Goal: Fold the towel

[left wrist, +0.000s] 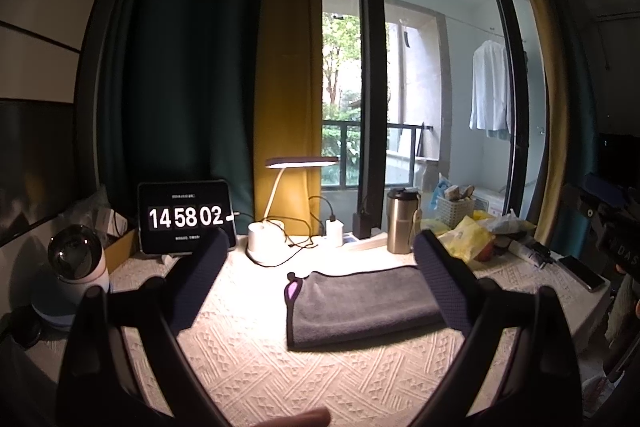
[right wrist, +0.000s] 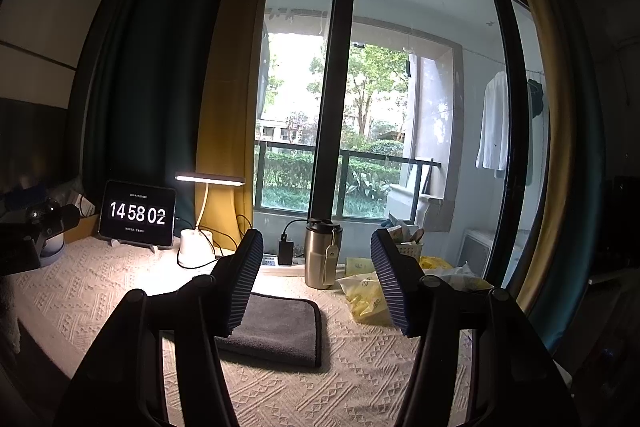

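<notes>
tablet clock [left wrist: 185,217] | reads "14 58 02" | smaller text lines unreadable

We lose the grey towel's [right wrist: 280,327] left part behind the right gripper's near finger [right wrist: 240,283]; tablet's [left wrist: 185,217] small print unreadable.

Lit desk lamp [left wrist: 302,163] before green, perhaps mustard curtains [left wrist: 176,67]

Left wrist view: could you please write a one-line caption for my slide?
Open left gripper above a folded grey towel on a patterned tablecloth, beside a lit desk lamp.
</notes>
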Motion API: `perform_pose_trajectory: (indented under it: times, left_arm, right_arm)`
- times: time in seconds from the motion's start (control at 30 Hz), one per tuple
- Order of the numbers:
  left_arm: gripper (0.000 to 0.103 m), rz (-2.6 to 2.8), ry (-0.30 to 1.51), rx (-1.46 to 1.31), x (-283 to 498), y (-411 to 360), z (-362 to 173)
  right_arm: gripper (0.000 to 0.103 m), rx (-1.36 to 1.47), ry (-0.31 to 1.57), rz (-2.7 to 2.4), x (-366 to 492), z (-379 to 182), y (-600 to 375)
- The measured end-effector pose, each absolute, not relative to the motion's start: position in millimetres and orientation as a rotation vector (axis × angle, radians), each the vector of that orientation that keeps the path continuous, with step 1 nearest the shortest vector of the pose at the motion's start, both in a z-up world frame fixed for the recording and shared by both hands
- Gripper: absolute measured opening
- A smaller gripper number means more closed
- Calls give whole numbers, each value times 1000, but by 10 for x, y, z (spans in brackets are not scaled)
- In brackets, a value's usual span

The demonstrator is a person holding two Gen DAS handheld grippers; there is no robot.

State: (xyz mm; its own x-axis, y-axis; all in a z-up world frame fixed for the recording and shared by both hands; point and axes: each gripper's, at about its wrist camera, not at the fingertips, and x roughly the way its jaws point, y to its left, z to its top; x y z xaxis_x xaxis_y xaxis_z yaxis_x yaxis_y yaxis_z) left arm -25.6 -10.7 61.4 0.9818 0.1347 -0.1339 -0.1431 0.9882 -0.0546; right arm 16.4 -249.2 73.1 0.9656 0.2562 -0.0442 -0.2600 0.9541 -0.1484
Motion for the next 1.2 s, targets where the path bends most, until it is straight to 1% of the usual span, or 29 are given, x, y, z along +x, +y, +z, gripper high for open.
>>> perform_pose_trajectory:
  times: [1.2]
  left_arm:
    - [95, 139, 145, -68, -241, -165, 574]
  right_arm:
    - [60, -141, 58, 254, 199, 680, -2490]
